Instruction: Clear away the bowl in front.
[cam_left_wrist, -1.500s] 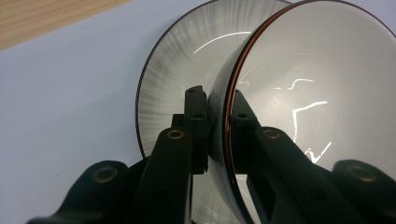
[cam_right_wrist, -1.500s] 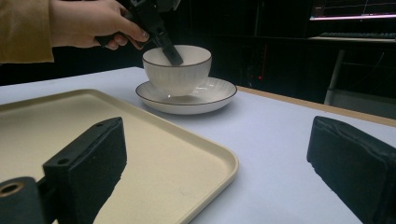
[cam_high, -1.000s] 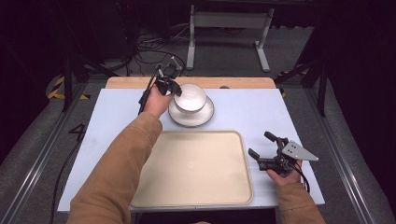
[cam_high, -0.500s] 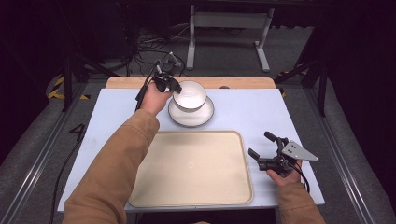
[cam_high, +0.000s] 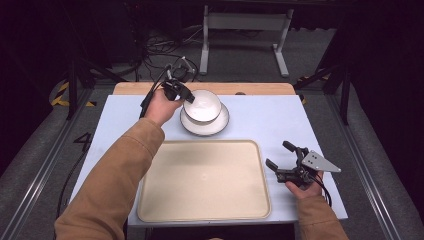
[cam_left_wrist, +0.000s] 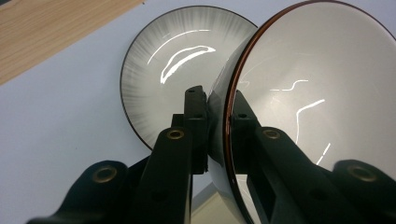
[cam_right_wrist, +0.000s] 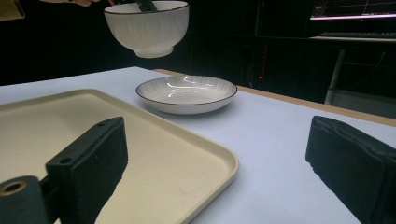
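Note:
A white ribbed bowl (cam_high: 202, 106) with a dark rim hangs in the air above a shallow white plate (cam_high: 218, 125) at the back of the table. My left gripper (cam_high: 186, 96) is shut on the bowl's rim, one jaw inside and one outside. The left gripper view shows the bowl (cam_left_wrist: 317, 93) tilted beside the plate (cam_left_wrist: 159, 84), held by the gripper (cam_left_wrist: 218, 105). From the right gripper view the bowl (cam_right_wrist: 147, 28) floats well clear of the plate (cam_right_wrist: 187, 93). My right gripper (cam_high: 278, 156) (cam_right_wrist: 215, 154) rests open at the table's right, beside the tray.
A large beige tray (cam_high: 205, 180) (cam_right_wrist: 93, 126) lies at the front middle of the pale blue table (cam_high: 270, 120). A wooden strip (cam_high: 250, 89) runs along the far edge. Dark floor, cables and a metal stand lie beyond.
My left gripper has lifted the bowl off the plate and carried it slightly up. The right gripper has stayed still.

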